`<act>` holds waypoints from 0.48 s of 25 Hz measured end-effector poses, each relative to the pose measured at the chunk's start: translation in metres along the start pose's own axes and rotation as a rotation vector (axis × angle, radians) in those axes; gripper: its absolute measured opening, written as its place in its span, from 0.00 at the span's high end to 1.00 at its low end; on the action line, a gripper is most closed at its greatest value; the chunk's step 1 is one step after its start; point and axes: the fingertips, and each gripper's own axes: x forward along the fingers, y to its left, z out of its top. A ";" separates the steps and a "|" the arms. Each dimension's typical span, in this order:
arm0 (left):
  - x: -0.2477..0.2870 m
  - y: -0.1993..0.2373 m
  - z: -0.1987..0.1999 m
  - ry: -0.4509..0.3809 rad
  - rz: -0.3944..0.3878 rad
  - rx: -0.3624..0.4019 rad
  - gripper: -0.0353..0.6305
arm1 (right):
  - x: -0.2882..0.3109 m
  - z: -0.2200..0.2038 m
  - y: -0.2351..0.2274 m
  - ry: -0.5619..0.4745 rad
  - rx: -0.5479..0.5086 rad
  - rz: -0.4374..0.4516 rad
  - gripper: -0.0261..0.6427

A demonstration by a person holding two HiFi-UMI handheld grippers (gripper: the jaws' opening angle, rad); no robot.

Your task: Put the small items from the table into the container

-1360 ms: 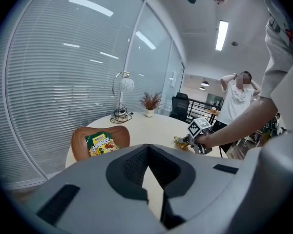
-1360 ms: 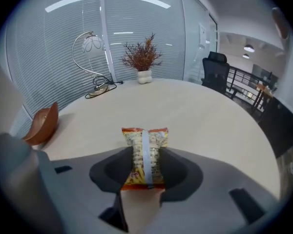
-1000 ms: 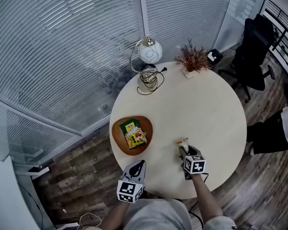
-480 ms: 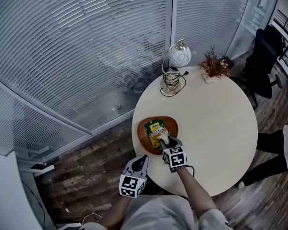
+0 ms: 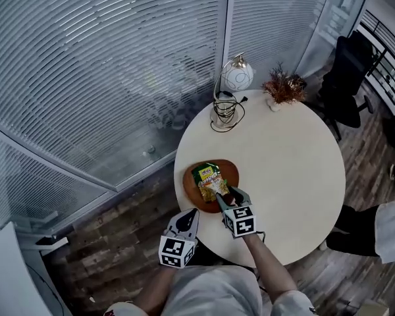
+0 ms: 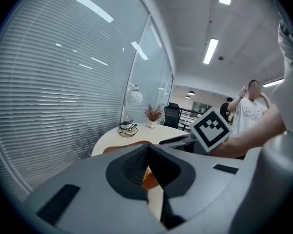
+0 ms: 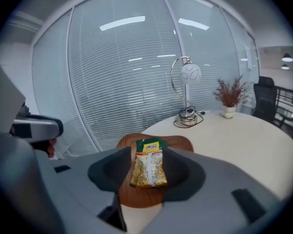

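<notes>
The right claw hangs over the wooden tray, tilted downward, and its jaws are opening. Between them sits a yellow-orange snack packet, back seam facing up. The jaws stand close on either side of it, and a slight gap shows at its left edge. The packet lies partly over a green snack packet that rests flat in the tray, its top edge showing past the yellow one.

From the head view the right claw reaches in over the tray's near right rim, with the two packets overlapping in the middle of it. The tray sits at the near left edge of the round pale desk.

The left claw is held just off the desk's edge, beside the tray. Its own view shows the jaws drawn together at the tips, only a narrow sliver between them and nothing gripped.

Across the desk stand a globe lamp on a curved arm with its cable coiled at the base, and a small pot of dried plant. A dark office chair stands beyond, on the wood floor.
</notes>
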 end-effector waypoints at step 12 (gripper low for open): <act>0.050 -0.084 0.023 -0.016 -0.257 0.061 0.96 | -0.176 0.002 -0.024 -0.352 0.349 -0.289 0.94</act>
